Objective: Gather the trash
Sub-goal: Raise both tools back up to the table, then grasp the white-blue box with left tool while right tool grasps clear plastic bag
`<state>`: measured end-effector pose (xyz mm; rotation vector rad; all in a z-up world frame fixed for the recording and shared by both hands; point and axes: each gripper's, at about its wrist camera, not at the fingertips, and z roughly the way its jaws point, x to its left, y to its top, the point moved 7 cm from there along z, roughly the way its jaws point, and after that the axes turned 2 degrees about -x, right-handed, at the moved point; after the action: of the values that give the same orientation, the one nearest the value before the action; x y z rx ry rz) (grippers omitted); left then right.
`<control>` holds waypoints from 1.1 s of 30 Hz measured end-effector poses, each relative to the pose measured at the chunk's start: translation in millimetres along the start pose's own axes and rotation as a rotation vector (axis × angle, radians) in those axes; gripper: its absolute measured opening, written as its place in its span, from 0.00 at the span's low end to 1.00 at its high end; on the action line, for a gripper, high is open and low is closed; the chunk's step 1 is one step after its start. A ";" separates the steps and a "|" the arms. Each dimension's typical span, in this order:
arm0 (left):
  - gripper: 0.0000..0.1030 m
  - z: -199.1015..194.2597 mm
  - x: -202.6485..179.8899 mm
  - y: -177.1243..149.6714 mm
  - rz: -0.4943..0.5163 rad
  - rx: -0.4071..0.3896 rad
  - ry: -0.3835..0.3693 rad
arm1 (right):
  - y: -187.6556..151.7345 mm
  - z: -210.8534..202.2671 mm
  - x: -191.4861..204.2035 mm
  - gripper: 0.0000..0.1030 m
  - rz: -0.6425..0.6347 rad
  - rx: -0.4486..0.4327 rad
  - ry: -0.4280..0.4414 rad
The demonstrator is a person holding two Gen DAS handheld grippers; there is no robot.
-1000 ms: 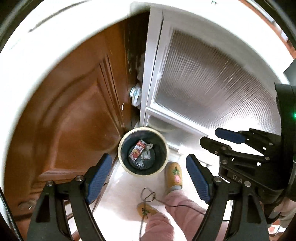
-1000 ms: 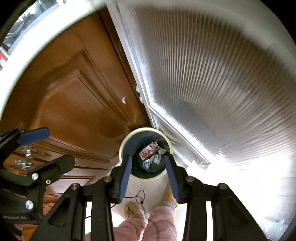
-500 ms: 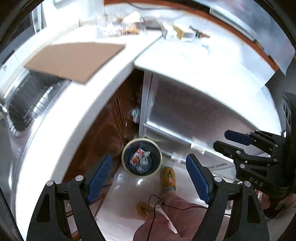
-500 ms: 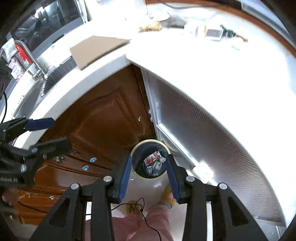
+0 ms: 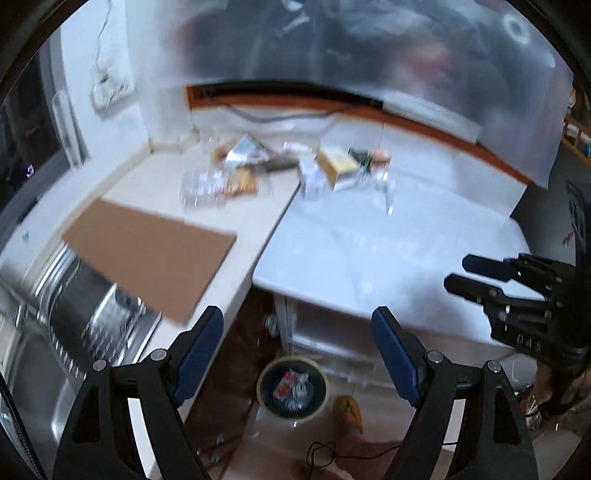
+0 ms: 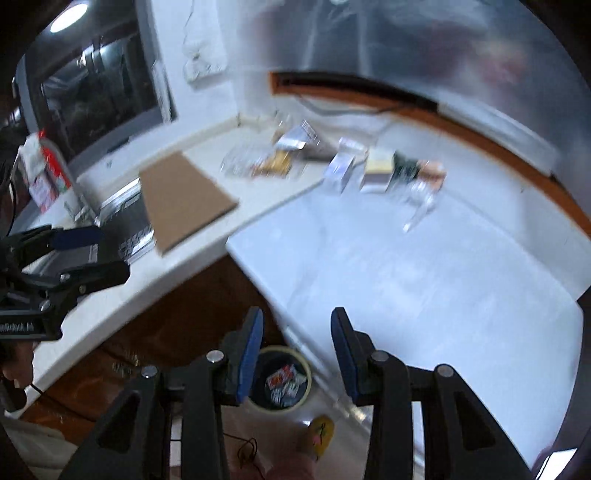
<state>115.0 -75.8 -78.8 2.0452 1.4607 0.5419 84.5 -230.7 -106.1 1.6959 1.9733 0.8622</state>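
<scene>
Left hand-held gripper (image 5: 297,354) wide open, right hand-held gripper (image 6: 297,350) half-open, both empty.

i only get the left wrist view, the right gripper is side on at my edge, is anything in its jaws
observer: nothing. In the right wrist view the right gripper is part open with bare blue pads, and the round cream-rimmed trash bin on the floor shows between them.
operator: anything further left than my view reaches
observer: yes, a red and white carton stands by the dark window, beyond the flat brown cardboard sheet.
operator: is a light on up there
observer: a round lit lamp shows above that window.
</scene>
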 end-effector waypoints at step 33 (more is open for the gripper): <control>0.78 320.1 -17.5 165.1 -0.145 0.237 0.019 | 129.6 245.4 -197.6 0.54 0.213 0.157 -0.074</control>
<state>425.0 -200.1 -214.7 2.0924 1.7401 0.3436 376.8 -366.9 -216.2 2.0259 1.8789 0.7175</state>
